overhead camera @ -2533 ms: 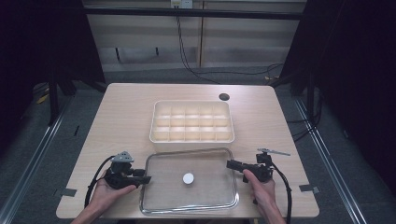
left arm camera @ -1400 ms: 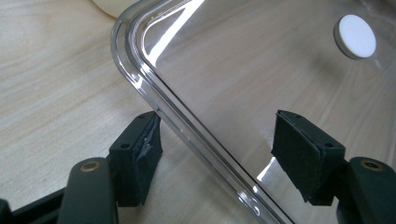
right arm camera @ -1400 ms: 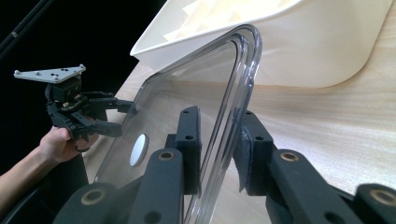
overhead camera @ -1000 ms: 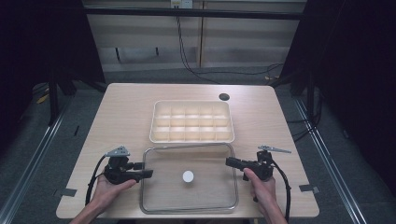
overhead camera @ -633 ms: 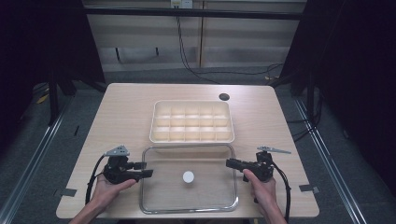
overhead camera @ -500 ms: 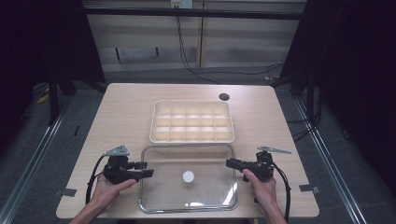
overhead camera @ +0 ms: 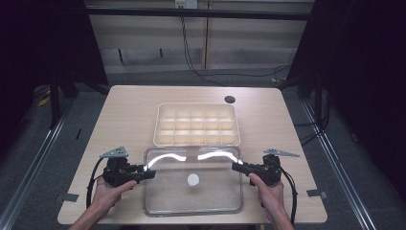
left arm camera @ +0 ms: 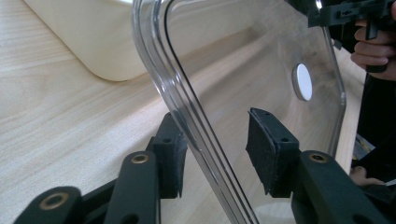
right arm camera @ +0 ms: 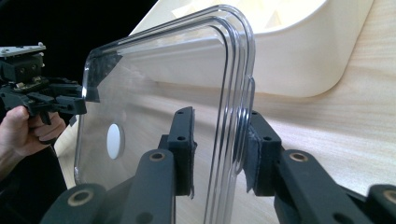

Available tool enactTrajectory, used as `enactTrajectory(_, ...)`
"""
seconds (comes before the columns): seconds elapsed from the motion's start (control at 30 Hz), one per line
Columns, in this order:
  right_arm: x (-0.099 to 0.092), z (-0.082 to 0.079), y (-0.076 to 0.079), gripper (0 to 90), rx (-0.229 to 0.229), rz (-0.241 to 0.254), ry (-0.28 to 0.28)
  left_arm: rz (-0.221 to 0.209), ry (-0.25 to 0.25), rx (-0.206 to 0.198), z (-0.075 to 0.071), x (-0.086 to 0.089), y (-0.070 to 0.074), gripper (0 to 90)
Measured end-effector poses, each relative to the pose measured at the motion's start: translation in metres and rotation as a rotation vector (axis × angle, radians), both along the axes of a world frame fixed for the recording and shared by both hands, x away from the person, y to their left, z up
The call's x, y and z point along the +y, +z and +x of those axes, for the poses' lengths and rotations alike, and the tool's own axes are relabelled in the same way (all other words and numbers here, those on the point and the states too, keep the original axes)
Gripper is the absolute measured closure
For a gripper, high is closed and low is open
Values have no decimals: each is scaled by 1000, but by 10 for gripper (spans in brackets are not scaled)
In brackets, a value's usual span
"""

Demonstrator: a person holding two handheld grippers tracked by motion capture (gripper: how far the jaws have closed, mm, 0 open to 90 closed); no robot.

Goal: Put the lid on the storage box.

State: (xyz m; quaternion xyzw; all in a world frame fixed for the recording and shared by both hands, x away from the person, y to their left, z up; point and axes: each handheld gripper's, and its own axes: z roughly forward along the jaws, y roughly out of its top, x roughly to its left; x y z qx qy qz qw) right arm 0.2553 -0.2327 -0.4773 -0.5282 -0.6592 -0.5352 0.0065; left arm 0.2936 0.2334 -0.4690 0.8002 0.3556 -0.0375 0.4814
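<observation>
**Clear plastic lid at both grippers, box still uncovered**

Clear plastic is what you have between both sets of jaws: the lid (overhead camera: 193, 179) lies at the near edge of the table (overhead camera: 124, 115), just in front of the cream compartment box (overhead camera: 196, 124), which stands open and looks empty. A small white round spot (overhead camera: 193, 179) marks the lid's middle.

Your left gripper (overhead camera: 147, 174) straddles the lid's left rim. Its jaws have just been closing, yet in the left gripper view the pads (left arm camera: 268, 149) stand off the rim on both sides, so this side has no hold yet. Your right gripper (overhead camera: 238, 167) is at the right rim. Its jaws have just been easing open a little; the outer pad (right arm camera: 259, 154) appears to touch the rim while the inner pad sits apart from it, so I judge that grip loose, not pressing.

As I read it, the approach is done and both rims are bracketed. Left for you: close firmly on both sides, lift the lid level, carry it to the far side over the box, and seat it.
</observation>
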Motion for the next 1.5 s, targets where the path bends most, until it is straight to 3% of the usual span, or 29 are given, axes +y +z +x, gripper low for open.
enactTrajectory(0.13,1,-2,6,686,-18,-8,-1,-18,-6,-14,-2,3,5,617)
enactTrajectory(0.3,2,-5,14,698,-43,-3,-16,-33,23,-19,-4,2,12,638)
enactTrajectory(0.53,3,-6,23,696,-66,-8,-35,-53,9,-52,-6,4,22,676)
enactTrajectory(0.7,5,-10,31,691,-103,-34,-38,-46,2,-73,-8,4,31,706)
enactTrajectory(0.73,7,-11,35,683,-120,-70,-37,-47,7,-77,-9,4,32,707)
enactTrajectory(0.8,7,-11,36,683,-121,-70,-39,-54,8,-75,-8,4,32,708)
enactTrajectory(1.1,7,-4,47,683,-146,-49,-39,-86,27,-103,-5,7,42,721)
enactTrajectory(1.5,9,9,54,675,-159,-52,-59,-79,44,-127,5,6,52,718)
